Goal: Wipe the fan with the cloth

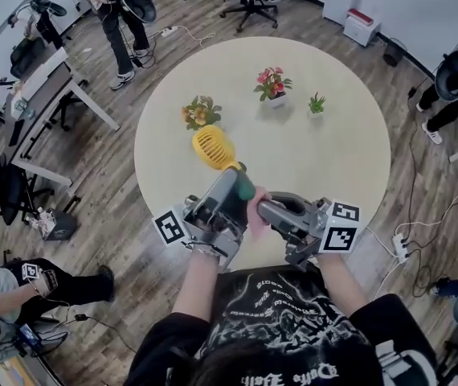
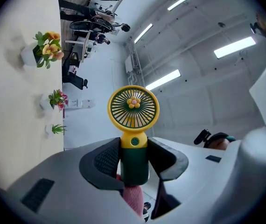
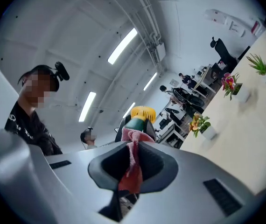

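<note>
A small hand fan [image 1: 215, 153] with a yellow round grille and a dark green handle is held up over the near edge of the round table [image 1: 349, 127]. My left gripper [image 2: 134, 164] is shut on the fan's [image 2: 133, 107] green handle. My right gripper [image 3: 134, 158] is shut on a pink cloth [image 3: 133, 164]. The cloth's upper end touches the base of the fan's handle [image 3: 135, 123]. In the head view the cloth [image 1: 259, 215] shows as a pink patch between my left gripper [image 1: 227, 187] and my right gripper [image 1: 269, 212], which meet almost tip to tip.
On the table stand an orange flower pot [image 1: 201, 113], a pink flower pot [image 1: 273, 84] and a small green plant [image 1: 316, 104]. Desks, office chairs and standing people ring the table. A person [image 3: 30, 120] is behind the right gripper.
</note>
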`<act>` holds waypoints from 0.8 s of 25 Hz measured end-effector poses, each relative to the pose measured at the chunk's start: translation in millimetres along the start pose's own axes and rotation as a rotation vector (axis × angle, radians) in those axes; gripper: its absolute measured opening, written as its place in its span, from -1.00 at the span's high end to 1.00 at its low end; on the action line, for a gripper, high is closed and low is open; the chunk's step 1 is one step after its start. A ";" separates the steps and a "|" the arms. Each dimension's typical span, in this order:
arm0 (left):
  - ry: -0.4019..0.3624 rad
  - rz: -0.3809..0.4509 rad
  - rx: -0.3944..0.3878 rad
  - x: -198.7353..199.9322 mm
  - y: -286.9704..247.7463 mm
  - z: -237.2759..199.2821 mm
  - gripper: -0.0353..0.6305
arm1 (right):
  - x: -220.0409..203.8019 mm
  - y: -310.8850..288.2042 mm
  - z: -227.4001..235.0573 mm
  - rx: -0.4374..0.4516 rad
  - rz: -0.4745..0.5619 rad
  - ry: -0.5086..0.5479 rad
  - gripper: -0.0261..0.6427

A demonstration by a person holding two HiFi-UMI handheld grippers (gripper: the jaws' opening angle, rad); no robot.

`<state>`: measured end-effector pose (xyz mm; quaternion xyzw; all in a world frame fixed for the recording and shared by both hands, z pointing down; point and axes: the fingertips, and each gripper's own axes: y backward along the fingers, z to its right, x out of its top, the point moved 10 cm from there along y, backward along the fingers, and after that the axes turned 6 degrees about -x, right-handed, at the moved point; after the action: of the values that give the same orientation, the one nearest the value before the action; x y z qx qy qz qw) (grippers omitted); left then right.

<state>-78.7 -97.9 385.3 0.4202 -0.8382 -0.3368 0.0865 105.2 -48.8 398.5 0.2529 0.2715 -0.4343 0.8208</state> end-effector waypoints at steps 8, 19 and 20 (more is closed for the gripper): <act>-0.063 -0.034 0.154 7.6 19.8 -6.2 0.30 | -24.8 37.1 3.0 -0.082 0.094 -0.098 0.78; -0.305 -0.263 0.691 35.6 73.8 -22.1 0.30 | -34.5 93.8 -9.2 -0.328 0.219 0.009 0.78; -0.358 -0.314 0.717 36.4 74.7 -24.0 0.30 | -35.6 97.1 -11.9 -0.344 0.227 0.021 0.78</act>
<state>-139.7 -106.1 446.1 0.4811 -0.8298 -0.1008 -0.2642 168.1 27.4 431.0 0.1424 0.3198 -0.2835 0.8928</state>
